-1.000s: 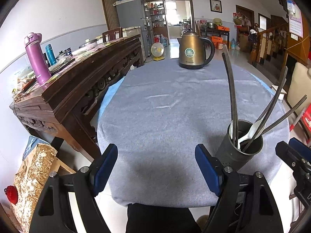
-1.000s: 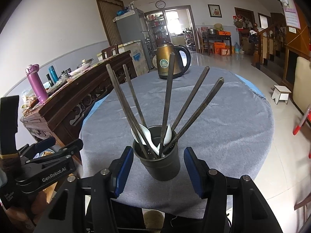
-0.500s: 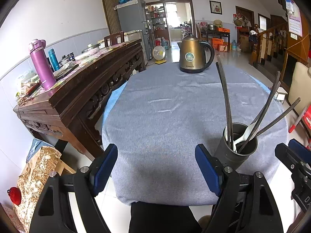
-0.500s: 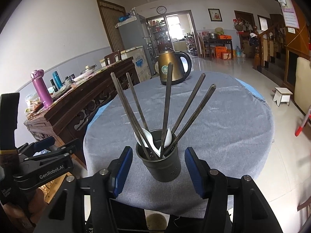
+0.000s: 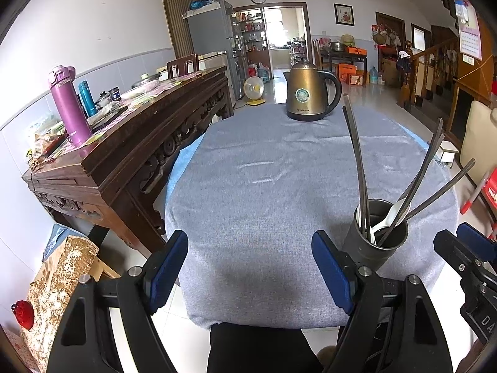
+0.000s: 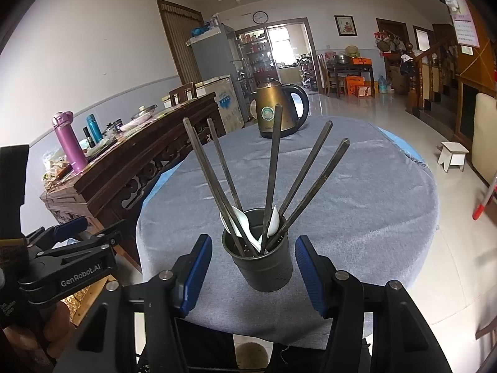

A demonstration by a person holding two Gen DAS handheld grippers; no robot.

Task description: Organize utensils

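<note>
A dark grey utensil holder [image 6: 264, 264] stands near the front edge of the round table with the grey cloth [image 6: 357, 205]. It holds several dark chopsticks [image 6: 271, 174] and white spoons [image 6: 237, 219]. My right gripper [image 6: 253, 276] is open and empty, its blue pads on either side of the holder, a little in front of it and not touching. My left gripper [image 5: 250, 270] is open and empty over the table's front edge, left of the holder [image 5: 377, 244]. The right gripper [image 5: 466, 261] shows at the right of the left wrist view.
A bronze electric kettle [image 5: 309, 93] stands at the far side of the table. A carved dark wood sideboard [image 5: 124, 143] with a purple flask [image 5: 66, 105] stands to the left. Tiled floor and a small white stool [image 6: 453, 155] lie to the right.
Both grippers have drawn back and upward from the table, so the holder and table look smaller and farther away. Both stay open. The holder has not moved.
</note>
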